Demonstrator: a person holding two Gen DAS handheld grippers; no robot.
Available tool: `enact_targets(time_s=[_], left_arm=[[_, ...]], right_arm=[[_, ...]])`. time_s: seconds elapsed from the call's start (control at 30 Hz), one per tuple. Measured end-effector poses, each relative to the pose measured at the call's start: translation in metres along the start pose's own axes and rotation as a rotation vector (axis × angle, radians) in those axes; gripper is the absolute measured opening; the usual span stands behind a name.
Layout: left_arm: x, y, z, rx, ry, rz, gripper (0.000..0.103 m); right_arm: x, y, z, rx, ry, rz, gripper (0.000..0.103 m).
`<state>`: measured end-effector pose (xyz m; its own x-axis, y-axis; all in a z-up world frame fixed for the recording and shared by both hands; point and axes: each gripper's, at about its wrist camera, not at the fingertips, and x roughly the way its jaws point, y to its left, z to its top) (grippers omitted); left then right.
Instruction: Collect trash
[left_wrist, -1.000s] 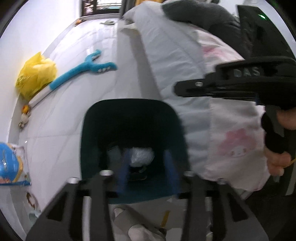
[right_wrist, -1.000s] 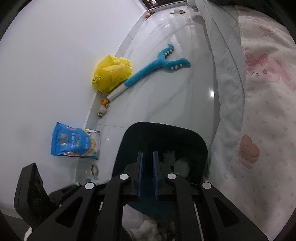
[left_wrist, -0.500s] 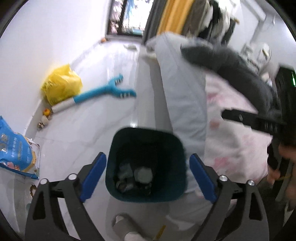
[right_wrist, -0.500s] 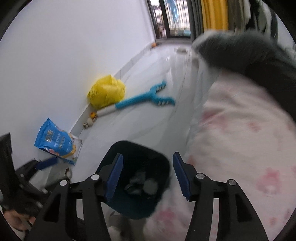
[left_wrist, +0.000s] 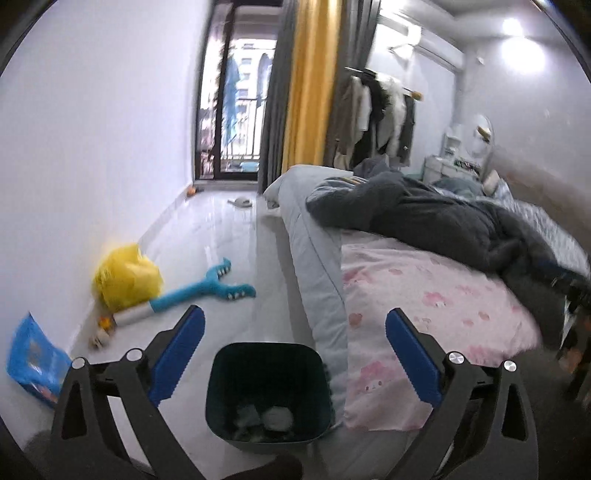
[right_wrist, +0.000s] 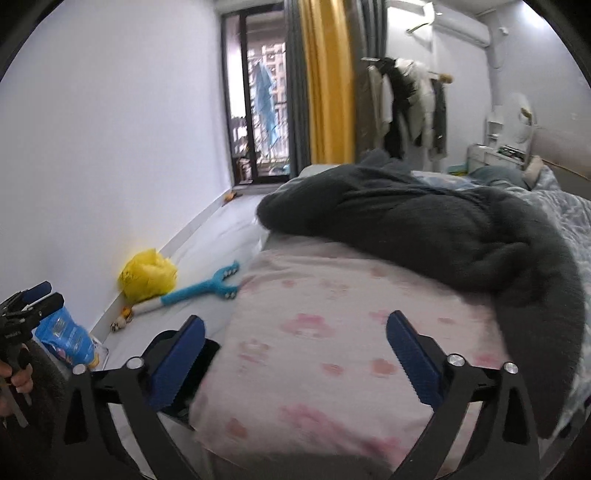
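1. left wrist view: my left gripper (left_wrist: 293, 334) had just been opening, its jaws spread wide with nothing between them. the dark bin (left_wrist: 269, 391) sat on the floor beside the bed (left_wrist: 436, 295), with crumpled trash (left_wrist: 275, 419) lying inside.
2. right wrist view: my right gripper (right_wrist: 295, 338) had just been opening too, empty, above the pink blanket (right_wrist: 332, 354); the bin (right_wrist: 201, 363) showed only partly, behind its left finger.

A: What lies by the wall?
B: A yellow bag (left_wrist: 127, 282), touching a blue toy (left_wrist: 207, 290); a blue packet (left_wrist: 33, 363) nearer.
A: And the bed (right_wrist: 332, 350)?
B: Pink sheet, a dark grey blanket (right_wrist: 424, 236) on it.
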<state>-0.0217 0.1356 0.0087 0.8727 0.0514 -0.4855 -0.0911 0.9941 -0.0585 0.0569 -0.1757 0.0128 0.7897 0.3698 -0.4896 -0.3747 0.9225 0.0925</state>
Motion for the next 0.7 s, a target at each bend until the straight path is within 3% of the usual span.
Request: enact_targets(time_s=[0.2, 0.43, 0.7], left_arm=[[0.005, -0.028, -0.006, 0.031, -0.004, -0.036, 0.100], [0.020, -0.054, -0.009, 0.045, 0.012, -0.035, 0.100], [0.025, -0.057, -0.013, 0.031, 0.043, -0.020, 0.100]], right_arm=[[-0.036, -0.040, -0.015, 0.061, -0.049, 0.025, 0.100], [-0.037, -0.032, -0.023, -0.006, -0.026, 0.097, 0.100], [-0.046, -0.039, -0.026, 0.011, -0.029, 0.106, 0.100]])
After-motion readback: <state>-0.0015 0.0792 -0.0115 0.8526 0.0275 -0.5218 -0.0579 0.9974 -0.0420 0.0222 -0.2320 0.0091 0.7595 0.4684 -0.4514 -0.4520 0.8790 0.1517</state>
